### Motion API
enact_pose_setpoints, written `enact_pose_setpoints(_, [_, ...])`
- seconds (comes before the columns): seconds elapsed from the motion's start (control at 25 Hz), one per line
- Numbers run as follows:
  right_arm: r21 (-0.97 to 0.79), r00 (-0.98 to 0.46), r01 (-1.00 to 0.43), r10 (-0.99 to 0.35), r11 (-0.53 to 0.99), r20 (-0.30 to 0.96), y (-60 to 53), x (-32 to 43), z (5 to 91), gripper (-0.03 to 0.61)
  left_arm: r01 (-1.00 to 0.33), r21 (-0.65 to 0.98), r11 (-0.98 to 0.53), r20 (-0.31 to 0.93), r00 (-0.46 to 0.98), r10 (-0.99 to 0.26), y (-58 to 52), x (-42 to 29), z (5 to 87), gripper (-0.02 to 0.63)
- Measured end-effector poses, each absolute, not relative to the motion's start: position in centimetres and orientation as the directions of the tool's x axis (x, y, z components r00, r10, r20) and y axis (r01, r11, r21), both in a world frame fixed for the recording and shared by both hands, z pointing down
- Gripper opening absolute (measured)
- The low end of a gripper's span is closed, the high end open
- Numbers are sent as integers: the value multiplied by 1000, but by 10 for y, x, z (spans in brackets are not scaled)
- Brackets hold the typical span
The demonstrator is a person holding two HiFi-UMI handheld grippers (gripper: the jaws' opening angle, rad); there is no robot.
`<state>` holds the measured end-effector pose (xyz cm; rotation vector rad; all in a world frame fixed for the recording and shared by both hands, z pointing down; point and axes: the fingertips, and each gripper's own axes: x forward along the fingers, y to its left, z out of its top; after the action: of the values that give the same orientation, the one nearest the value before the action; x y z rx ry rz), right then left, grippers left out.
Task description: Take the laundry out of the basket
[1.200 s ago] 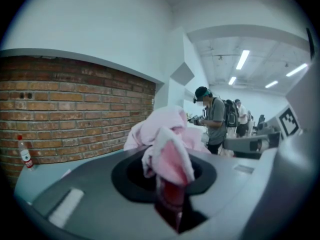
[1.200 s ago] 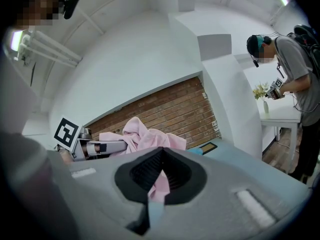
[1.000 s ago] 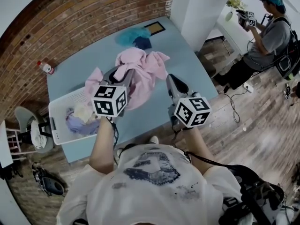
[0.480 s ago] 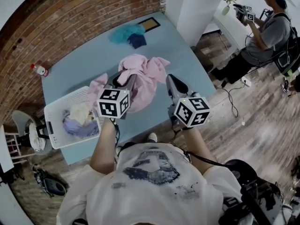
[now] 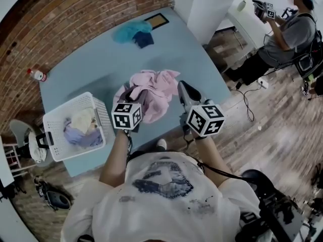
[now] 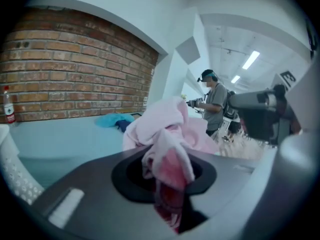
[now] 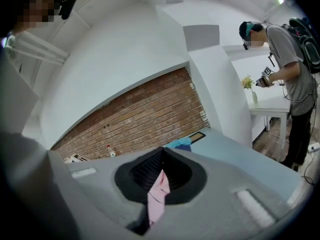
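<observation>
A pink garment (image 5: 154, 91) lies bunched on the blue table (image 5: 91, 69), near its front edge. My left gripper (image 5: 138, 94) is shut on its left side; in the left gripper view the pink cloth (image 6: 167, 134) fills the jaws of that gripper (image 6: 169, 181). My right gripper (image 5: 181, 88) is shut on the garment's right edge, and a narrow pink strip (image 7: 159, 188) shows pinched between its jaws. The white laundry basket (image 5: 53, 122) stands at the table's front left, with a cream piece (image 5: 83, 120) and a lavender piece (image 5: 81, 136) inside.
Teal and navy clothes (image 5: 132, 32) lie at the table's far side beside a small picture frame (image 5: 157, 20). A bottle (image 5: 36, 74) stands at the left edge by the brick wall. A person (image 5: 285, 32) with grippers stands at the right. A chair (image 5: 28, 145) stands left of the basket.
Both grippers have come down with the pink garment, the left one more. The garment now rests lower and more bunched on the table, nearer the front edge.
</observation>
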<state>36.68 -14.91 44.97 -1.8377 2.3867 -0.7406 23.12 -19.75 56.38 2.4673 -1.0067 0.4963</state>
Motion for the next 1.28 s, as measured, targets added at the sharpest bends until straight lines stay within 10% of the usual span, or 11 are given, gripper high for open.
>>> enact_pose_setpoints(1.28, [-396,-316,-900,-898,181,307,-141,355,486,-3,-757,169,-632,574,596,-561,-194,227,639,150])
